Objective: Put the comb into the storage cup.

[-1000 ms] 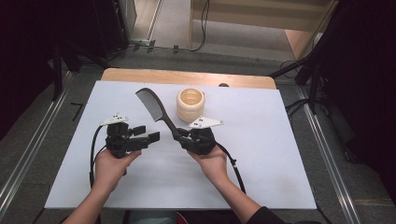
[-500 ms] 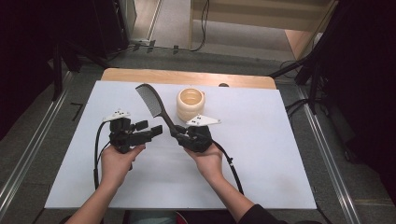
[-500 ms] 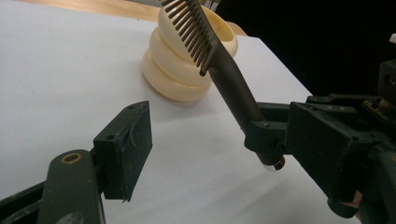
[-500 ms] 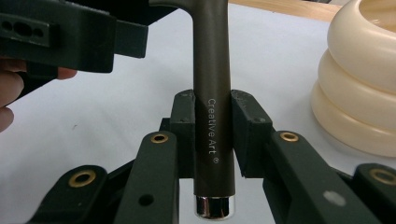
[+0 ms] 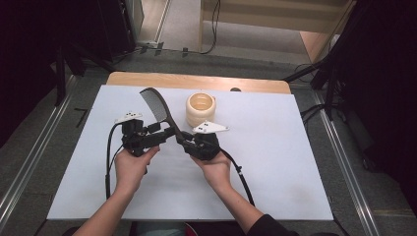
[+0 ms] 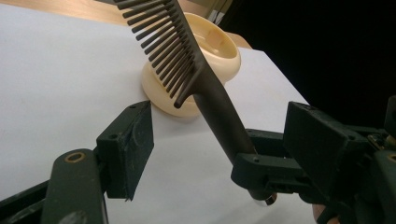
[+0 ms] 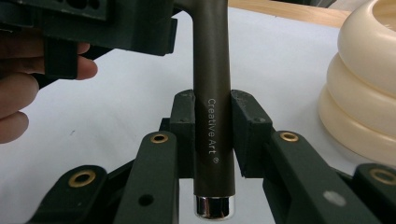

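Above the white table sheet (image 5: 275, 162), the right gripper (image 5: 183, 140) is clamping the round handle of a dark brown wide-toothed plastic comb (image 5: 156, 105), both pads pressing its sides just above the silver end cap, as the right gripper view is showing (image 7: 212, 126). From that grip the comb is slanting up and away toward the far left, its toothed head hanging clear of the sheet. The left gripper (image 5: 164, 132) is pointing at the handle from the left with its jaws standing wide apart and gripping nothing; in the left gripper view the handle (image 6: 219, 112) is lying between them, untouched by the left pad (image 6: 133, 140). A cream ribbed round holder (image 5: 200, 108) is sitting on the sheet just beyond the comb, near the table's bare wooden far edge (image 5: 196, 81).
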`<state>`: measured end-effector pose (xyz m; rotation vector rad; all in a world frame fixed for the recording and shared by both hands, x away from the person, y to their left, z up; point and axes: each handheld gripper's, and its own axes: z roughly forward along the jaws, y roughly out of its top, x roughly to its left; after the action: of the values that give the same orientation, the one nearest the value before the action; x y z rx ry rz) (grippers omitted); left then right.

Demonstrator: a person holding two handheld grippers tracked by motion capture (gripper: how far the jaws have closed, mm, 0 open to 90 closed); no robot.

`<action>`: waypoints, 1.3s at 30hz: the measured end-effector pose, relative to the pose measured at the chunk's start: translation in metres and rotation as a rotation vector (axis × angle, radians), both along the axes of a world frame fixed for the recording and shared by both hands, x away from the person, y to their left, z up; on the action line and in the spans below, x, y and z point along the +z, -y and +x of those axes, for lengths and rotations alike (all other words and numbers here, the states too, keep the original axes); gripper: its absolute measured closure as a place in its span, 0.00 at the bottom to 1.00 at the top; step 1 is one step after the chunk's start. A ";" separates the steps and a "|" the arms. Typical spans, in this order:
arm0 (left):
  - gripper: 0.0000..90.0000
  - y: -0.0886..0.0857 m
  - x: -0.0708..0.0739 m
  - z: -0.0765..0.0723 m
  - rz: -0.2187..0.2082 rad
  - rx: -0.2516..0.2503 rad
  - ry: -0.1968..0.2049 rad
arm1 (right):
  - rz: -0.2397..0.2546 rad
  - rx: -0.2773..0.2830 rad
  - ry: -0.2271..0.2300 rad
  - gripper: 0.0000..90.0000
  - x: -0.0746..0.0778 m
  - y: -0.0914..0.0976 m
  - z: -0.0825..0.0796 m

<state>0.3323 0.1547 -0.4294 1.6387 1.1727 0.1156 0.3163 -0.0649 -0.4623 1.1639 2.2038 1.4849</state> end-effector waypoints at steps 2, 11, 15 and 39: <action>0.28 0.000 0.000 0.001 -0.004 0.007 0.001 | 0.005 -0.002 0.001 0.78 0.000 -0.001 0.000; 0.31 0.002 -0.004 0.008 -0.026 0.027 -0.014 | 0.020 -0.003 0.005 0.78 0.000 -0.006 0.001; 0.33 0.002 -0.005 0.010 -0.039 0.036 -0.025 | 0.028 -0.002 0.008 0.78 0.000 -0.009 0.001; 0.62 0.008 -0.003 0.013 -0.042 0.065 -0.014 | 0.068 -0.017 0.001 0.78 -0.003 -0.014 0.004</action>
<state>0.3454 0.1469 -0.4328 1.5678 1.2317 0.1199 0.3198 -0.0513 -0.4655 1.1997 2.1531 1.5637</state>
